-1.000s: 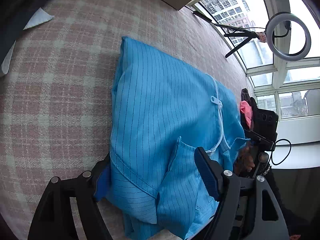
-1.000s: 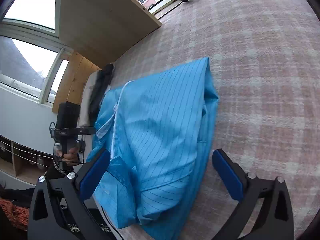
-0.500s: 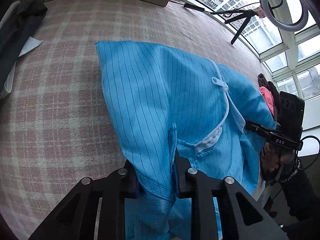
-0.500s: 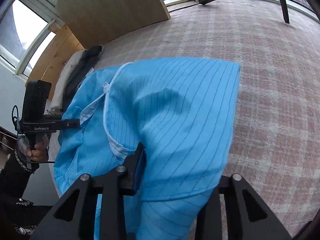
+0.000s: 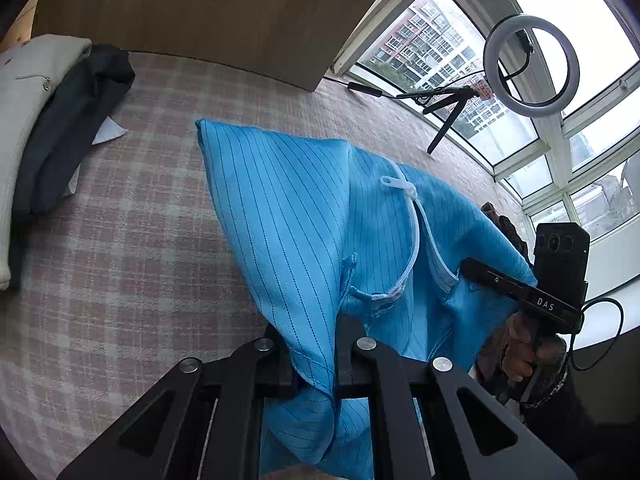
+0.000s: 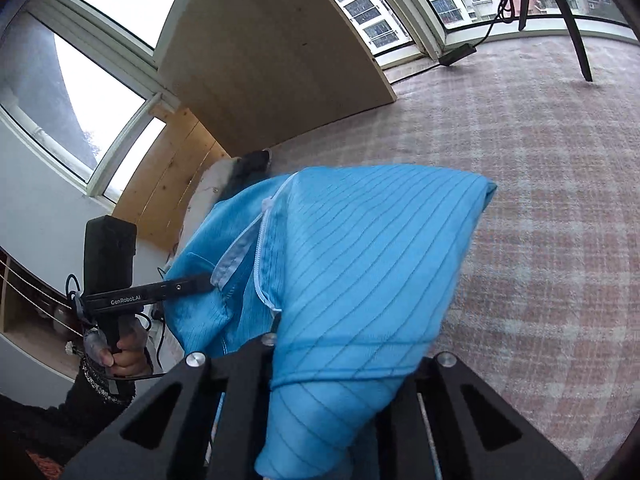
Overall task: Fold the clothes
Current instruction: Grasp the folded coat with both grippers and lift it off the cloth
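Left wrist view: the left tongs (image 5: 316, 360) are closing on a pinch of the blue jacket (image 5: 288, 208). Cloth fills the gap between the jaws and spills out below them. The jacket is lifted at this near edge, while its far fold rests on the plaid surface (image 5: 120, 272). The zip (image 5: 412, 216) runs down the middle and gapes at its near end. The right tongs (image 5: 472, 270) bite the same edge on the other side of the zip, gripped by a hand (image 5: 520, 352). A pile (image 5: 72, 140) of other clothes lies well apart on the left.

To do the fold well, I would raise both corners at the same level and pace, so the cloth between them hangs taut and the zip stays straight. Then carry the edge over towards the far fold.

Right wrist view: the right tongs (image 6: 344, 360) are also closing, with a thick bunch of jacket between the jaws. The cloth drapes over one finger and hides it. The left tongs (image 6: 200, 282) hold the edge beside the zip.

This bunch looks bulkier than the left pinch, so more than one layer may be caught. A slow lift should show whether an under layer drags along. The far corner should stay put on the surface as the hinge of the fold. Lay the lifted edge square on it before letting go, or the halves may land skewed.
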### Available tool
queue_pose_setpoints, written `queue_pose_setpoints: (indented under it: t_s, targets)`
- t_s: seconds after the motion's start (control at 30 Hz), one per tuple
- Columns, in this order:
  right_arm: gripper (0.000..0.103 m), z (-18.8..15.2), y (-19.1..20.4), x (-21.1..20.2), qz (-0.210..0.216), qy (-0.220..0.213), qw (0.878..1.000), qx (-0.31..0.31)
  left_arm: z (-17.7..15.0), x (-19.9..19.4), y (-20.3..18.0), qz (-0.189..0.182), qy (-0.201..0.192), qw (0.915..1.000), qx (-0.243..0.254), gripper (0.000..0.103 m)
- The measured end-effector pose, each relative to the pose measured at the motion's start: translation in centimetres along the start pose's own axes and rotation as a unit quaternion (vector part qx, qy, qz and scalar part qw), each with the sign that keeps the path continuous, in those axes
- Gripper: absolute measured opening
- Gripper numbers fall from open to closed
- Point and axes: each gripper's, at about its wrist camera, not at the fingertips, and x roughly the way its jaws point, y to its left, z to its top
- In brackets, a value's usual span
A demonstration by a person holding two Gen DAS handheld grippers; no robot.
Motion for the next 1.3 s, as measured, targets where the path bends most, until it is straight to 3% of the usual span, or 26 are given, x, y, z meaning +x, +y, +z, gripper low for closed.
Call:
queue_pose_setpoints:
  t_s: [0.2, 0.27, 0.33, 0.43, 0.6, 0.7, 0.77, 0.87, 1.0, 1.07, 1.27, 1.3]
  targets:
    - [0.009, 3.5, 8.0, -0.3, -0.022, -0.004, 0.994, -0.105, -0.9, -5.8, 0.6, -0.007, -0.061, 0.9981, 0.009, 0.006]
    - [0.008, 4.6, 10.4, 0.3, -0.045, 0.007, 0.990, -0.133, -1.0, -6.9, 1.9, -0.016, -0.071, 0.9973, 0.007, 0.006]
    - [0.008, 5.2, 10.7, 1.0, -0.066, 0.016, 0.991, -0.120, -0.7, -6.7, 3.2, -0.031, -0.061, 0.9977, 0.000, 0.006]
    - [0.008, 4.7, 8.5, 2.6, -0.117, 0.039, 0.987, -0.102, 0.1, -4.4, 4.3, -0.046, -0.036, 0.9983, -0.007, 0.006]
    - [0.008, 3.4, 3.4, 5.3, -0.177, 0.085, 0.978, -0.069, 1.0, 1.0, 3.9, -0.012, 0.014, 0.9998, 0.008, 0.011]
    - [0.008, 2.5, 1.0, 6.6, -0.188, 0.111, 0.974, -0.065, 1.0, 1.6, 4.6, 0.007, 0.030, 0.9994, -0.017, 0.025]
    - [0.009, 2.1, 0.1, 7.0, -0.182, 0.118, 0.974, -0.063, 0.6, 1.0, 5.0, 0.034, 0.025, 0.9990, -0.018, 0.046]
    - [0.019, 2.1, -0.6, 6.8, -0.167, 0.125, 0.976, -0.056, 0.1, 1.0, 5.8, 0.069, 0.022, 0.9969, -0.029, 0.054]
    - [0.049, 1.7, -1.5, 6.2, -0.166, 0.139, 0.974, -0.066, -0.1, 2.6, 6.2, 0.097, 0.037, 0.9940, -0.034, 0.059]
    - [0.055, 1.4, -2.0, 5.9, -0.164, 0.145, 0.973, -0.075, -0.3, 3.4, 6.2, 0.109, 0.043, 0.9926, -0.033, 0.068]
    - [0.065, 0.5, -4.8, 6.1, -0.116, 0.156, 0.980, -0.044, -1.2, 5.5, 5.7, 0.080, 0.047, 0.9947, -0.045, 0.073]
    - [0.074, 0.4, -5.0, 6.1, -0.106, 0.154, 0.981, -0.044, -1.3, 5.7, 5.1, 0.089, 0.045, 0.9944, -0.035, 0.073]
